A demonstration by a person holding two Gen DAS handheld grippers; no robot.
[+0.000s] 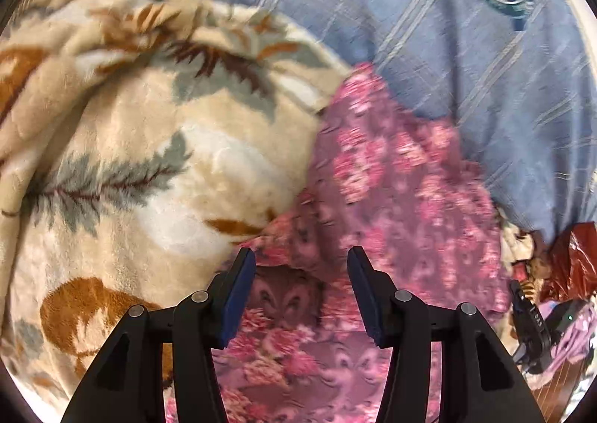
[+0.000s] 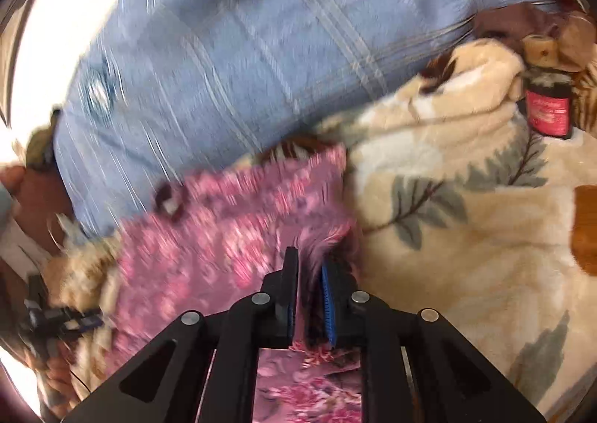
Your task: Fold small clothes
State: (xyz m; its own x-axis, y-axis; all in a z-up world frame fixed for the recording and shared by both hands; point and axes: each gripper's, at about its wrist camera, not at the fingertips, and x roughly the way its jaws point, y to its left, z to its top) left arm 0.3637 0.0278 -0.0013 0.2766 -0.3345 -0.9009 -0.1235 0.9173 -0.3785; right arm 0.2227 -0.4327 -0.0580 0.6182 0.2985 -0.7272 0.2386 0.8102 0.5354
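Pink floral garment (image 1: 391,176) lay on the cream leaf-print blanket (image 1: 130,146). Left tongs (image 1: 301,296) stood open above it; right tongs (image 2: 309,296) clamped its fabric edge.

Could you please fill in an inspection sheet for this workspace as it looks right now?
Surface: cream leaf-print blanket, rumpled.
Job's things: pink floral cloth lying on the blanket, one edge lifted.
Clutter: red-labelled jar at the blanket's far edge; blue plaid pillow behind the cloth.
Grippers: left claw open above the cloth, holding nothing; right claw shut on the cloth's edge.
Cables: nothing seen clearly.
Surroundings: blurred by motion; too unclear to name.
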